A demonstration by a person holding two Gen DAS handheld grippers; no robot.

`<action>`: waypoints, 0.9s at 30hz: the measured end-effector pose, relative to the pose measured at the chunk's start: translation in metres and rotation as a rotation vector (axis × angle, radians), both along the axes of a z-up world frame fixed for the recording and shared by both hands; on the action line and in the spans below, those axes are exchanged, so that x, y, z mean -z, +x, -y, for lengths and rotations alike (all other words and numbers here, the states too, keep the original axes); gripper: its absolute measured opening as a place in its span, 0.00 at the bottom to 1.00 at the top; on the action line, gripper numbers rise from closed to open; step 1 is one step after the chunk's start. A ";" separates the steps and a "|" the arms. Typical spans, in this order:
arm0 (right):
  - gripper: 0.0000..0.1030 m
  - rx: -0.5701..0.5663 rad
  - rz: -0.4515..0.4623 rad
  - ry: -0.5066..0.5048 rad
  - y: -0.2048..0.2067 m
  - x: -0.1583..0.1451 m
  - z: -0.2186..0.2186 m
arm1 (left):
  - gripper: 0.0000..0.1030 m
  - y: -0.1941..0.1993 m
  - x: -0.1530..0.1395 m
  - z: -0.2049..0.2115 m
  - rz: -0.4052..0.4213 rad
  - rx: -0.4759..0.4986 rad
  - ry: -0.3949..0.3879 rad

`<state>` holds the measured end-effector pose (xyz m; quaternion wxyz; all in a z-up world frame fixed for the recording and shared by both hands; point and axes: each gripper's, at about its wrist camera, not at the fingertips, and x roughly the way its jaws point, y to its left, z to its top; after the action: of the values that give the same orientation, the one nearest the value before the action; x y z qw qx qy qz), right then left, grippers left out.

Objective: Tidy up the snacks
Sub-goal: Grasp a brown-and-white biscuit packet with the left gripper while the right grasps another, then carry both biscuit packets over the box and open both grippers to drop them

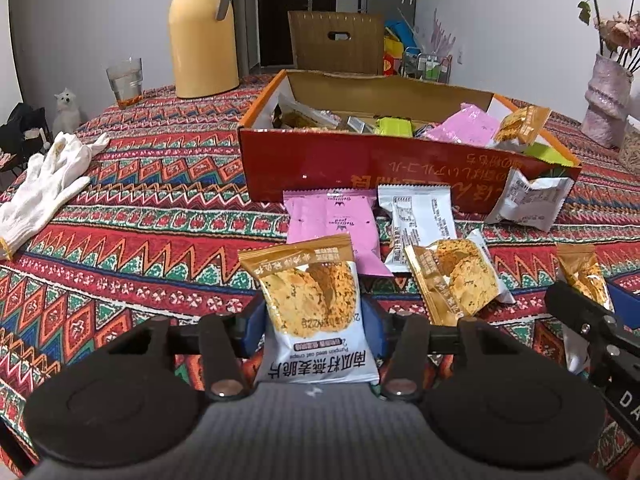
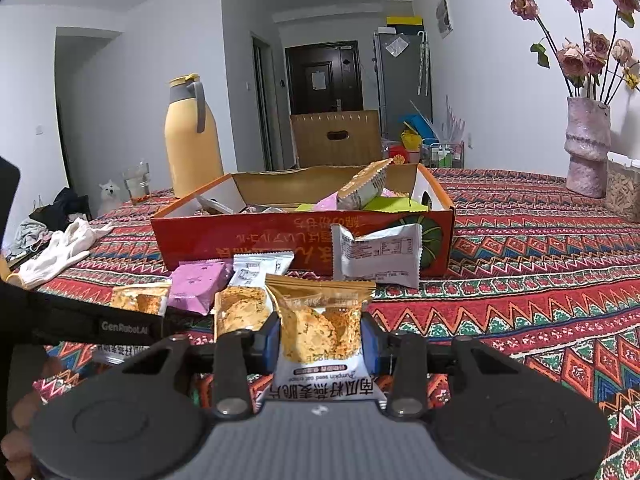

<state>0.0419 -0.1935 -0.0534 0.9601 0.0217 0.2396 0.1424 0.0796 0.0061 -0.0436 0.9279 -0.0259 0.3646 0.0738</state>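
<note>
My left gripper (image 1: 314, 320) is shut on an oat crisp packet (image 1: 312, 292), its blue pads pressing both sides of the gold-and-white pouch. My right gripper (image 2: 322, 340) is likewise shut on a second oat crisp packet (image 2: 320, 320), held upright. Both hover over the patterned tablecloth in front of the open orange snack box (image 1: 360, 168), which holds several packets. On the cloth between me and the box lie a pink packet (image 1: 336, 228), a white packet (image 1: 420, 220) and another oat crisp packet (image 1: 456, 276). One more white packet (image 1: 528, 200) leans against the box front.
A yellow thermos jug (image 1: 202, 32) and a glass (image 1: 125, 80) stand at the back left. White gloves (image 1: 48, 184) lie at the left edge. A pink vase (image 1: 604, 100) with dried flowers stands at the right. A cardboard box (image 1: 336, 40) sits behind the table.
</note>
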 end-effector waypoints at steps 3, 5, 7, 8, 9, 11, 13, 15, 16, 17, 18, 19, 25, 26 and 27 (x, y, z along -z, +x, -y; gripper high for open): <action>0.38 0.004 0.010 -0.005 -0.001 -0.003 0.000 | 0.49 -0.004 -0.007 0.000 0.028 0.009 0.007; 0.38 0.007 0.019 -0.006 -0.003 -0.006 0.000 | 0.49 -0.006 -0.012 0.001 0.047 0.017 0.011; 0.38 0.010 0.027 -0.009 -0.002 -0.009 0.000 | 0.49 -0.007 -0.018 0.000 0.065 0.025 0.014; 0.38 0.011 0.033 -0.009 -0.001 -0.011 0.001 | 0.49 -0.007 -0.021 0.000 0.074 0.030 0.016; 0.38 0.011 0.038 -0.007 -0.001 -0.013 0.002 | 0.49 -0.007 -0.024 0.000 0.085 0.034 0.020; 0.38 0.014 0.049 -0.008 0.001 -0.018 0.003 | 0.49 -0.006 -0.030 -0.001 0.104 0.038 0.022; 0.38 0.019 0.061 -0.011 0.004 -0.022 0.003 | 0.49 -0.004 -0.036 -0.001 0.121 0.042 0.022; 0.38 0.026 0.077 -0.012 0.008 -0.028 0.004 | 0.49 0.000 -0.043 -0.001 0.141 0.044 0.024; 0.38 0.029 0.085 -0.013 0.011 -0.030 0.004 | 0.49 0.003 -0.046 -0.002 0.150 0.044 0.024; 0.38 0.032 0.093 -0.014 0.014 -0.033 0.003 | 0.49 0.005 -0.049 -0.002 0.158 0.044 0.024; 0.38 0.035 0.101 -0.015 0.017 -0.036 0.003 | 0.49 0.008 -0.052 -0.002 0.167 0.045 0.025; 0.38 0.038 0.110 -0.017 0.020 -0.040 0.003 | 0.49 0.010 -0.055 -0.003 0.174 0.046 0.025; 0.38 0.052 0.157 -0.026 0.043 -0.057 -0.001 | 0.49 0.030 -0.072 -0.005 0.216 0.050 0.018; 0.38 0.054 0.164 -0.027 0.048 -0.059 -0.002 | 0.49 0.035 -0.074 -0.005 0.222 0.051 0.018; 0.38 0.056 0.171 -0.028 0.053 -0.062 -0.003 | 0.49 0.039 -0.077 -0.005 0.226 0.051 0.018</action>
<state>0.0946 -0.1905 0.0085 0.9809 0.0027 0.1579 0.1133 0.1187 0.0112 0.0330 0.9648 -0.0163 0.2577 0.0501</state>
